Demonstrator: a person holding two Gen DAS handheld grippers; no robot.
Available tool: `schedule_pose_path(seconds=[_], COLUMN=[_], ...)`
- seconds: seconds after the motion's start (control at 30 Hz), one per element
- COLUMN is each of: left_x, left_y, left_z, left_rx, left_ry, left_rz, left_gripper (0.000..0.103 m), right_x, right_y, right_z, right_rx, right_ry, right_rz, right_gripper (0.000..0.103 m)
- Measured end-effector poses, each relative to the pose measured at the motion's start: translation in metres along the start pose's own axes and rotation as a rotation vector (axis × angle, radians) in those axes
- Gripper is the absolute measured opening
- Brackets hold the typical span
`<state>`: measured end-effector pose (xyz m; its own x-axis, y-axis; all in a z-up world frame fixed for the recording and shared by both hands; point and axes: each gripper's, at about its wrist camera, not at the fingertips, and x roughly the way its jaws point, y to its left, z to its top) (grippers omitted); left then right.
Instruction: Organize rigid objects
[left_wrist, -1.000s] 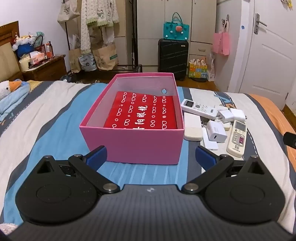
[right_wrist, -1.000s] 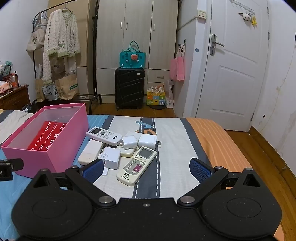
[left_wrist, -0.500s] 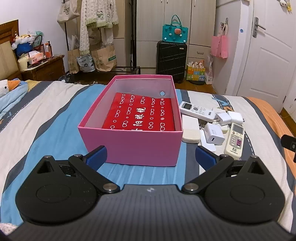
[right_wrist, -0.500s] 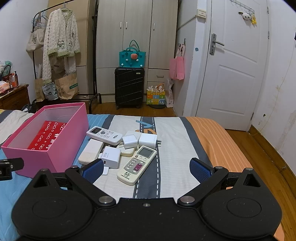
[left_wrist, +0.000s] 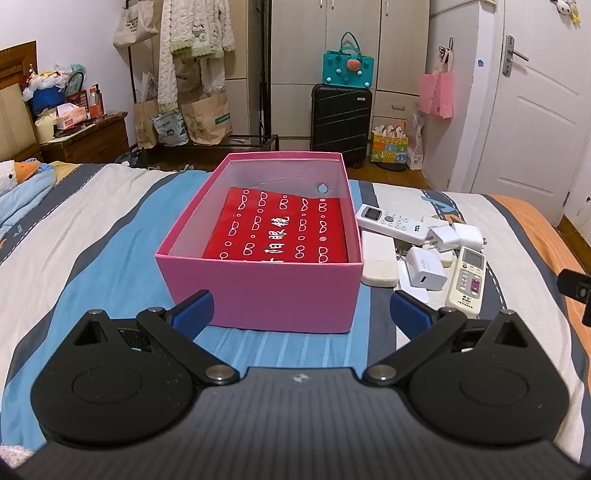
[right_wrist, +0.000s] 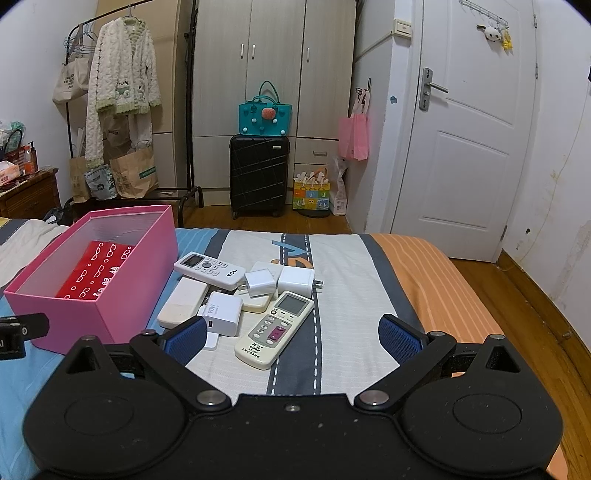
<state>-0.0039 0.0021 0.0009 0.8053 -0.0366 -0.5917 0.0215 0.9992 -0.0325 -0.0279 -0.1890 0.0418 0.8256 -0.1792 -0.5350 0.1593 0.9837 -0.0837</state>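
I see my left hand-held gripper (left_wrist: 301, 308) spread wide before the pink box (left_wrist: 266, 291) on the bed (left_wrist: 92, 236). My right hand-held gripper (right_wrist: 291, 338) is spread too, empty, above the remotes and chargers (right_wrist: 243, 295) lying just beside the box.

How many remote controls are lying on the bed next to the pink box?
2 clearly: a TCL remote nearest the box's far end, and a remote with a purple button closest to the right tool. The plain white bar beside the box may be a third, face down.

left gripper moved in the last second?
Yes. The left gripper rose slightly and tilted down: the pink box and suitcase sit lower in its view.
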Motion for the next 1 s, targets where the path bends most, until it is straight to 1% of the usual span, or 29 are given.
schedule_pose_path(seconds=[0.37, 0.47, 0.6, 1.0], left_x=[-0.0016, -0.0014, -0.0011, 0.0035], left_y=[-0.0004, -0.0002, 0.0006, 0.0064], left_z=[0.0010, 0.0008, 0.0007, -0.0005], left_rx=[0.013, 0.017, 0.011, -0.011], left_ry=[-0.005, -0.007, -0.005, 0.001], left_rz=[-0.001, -0.002, -0.002, 0.002], left_gripper=[0.103, 0.103, 0.103, 0.103], right_x=[-0.0001, -0.0012, -0.0058, -0.0033], right_y=[0.0000, 0.0006, 0.0048, 0.0097], right_z=[-0.0003, -0.0011, -0.0023, -0.0003], right_rx=[0.000, -0.002, -0.012, -0.020], right_ry=[0.000, -0.003, -0.025, -0.019], right_rz=[0.002, 0.018, 0.077, 0.088], right_gripper=[0.101, 0.101, 0.101, 0.101])
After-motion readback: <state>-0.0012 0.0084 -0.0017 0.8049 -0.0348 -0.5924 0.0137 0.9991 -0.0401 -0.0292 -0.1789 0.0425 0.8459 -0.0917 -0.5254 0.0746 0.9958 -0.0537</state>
